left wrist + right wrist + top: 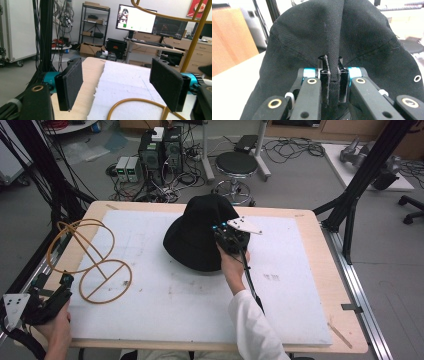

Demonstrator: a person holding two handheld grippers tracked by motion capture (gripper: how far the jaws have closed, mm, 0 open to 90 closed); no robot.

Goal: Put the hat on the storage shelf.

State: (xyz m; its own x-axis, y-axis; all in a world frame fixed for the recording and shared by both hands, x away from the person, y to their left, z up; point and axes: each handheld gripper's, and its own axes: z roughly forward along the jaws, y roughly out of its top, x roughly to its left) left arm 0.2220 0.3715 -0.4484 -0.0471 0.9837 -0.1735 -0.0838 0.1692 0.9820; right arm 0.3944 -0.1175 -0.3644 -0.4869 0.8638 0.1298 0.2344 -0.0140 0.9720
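A black fabric bucket hat (197, 237) is partly raised off the white foam mat (165, 295) at the table's middle. My right gripper (227, 237) is shut on the hat, with a fold of its black cloth (334, 65) pinched between the two pads. In the right gripper view the hat's crown (332, 30) rises above the jaws. My left gripper (62, 285) rests at the table's front left corner, open with nothing between its black pads (70, 82). A gold wire stand (92, 257) of rings and a post lies just beyond it; its bottom ring (130, 103) curves under the jaws.
The mat sits on a wooden table (325, 270) with a metal rail (357, 285) along its right side. Black frame poles (47, 185) stand at the left. A stool (236, 166), computers (160, 150) and cables crowd the floor behind the table.
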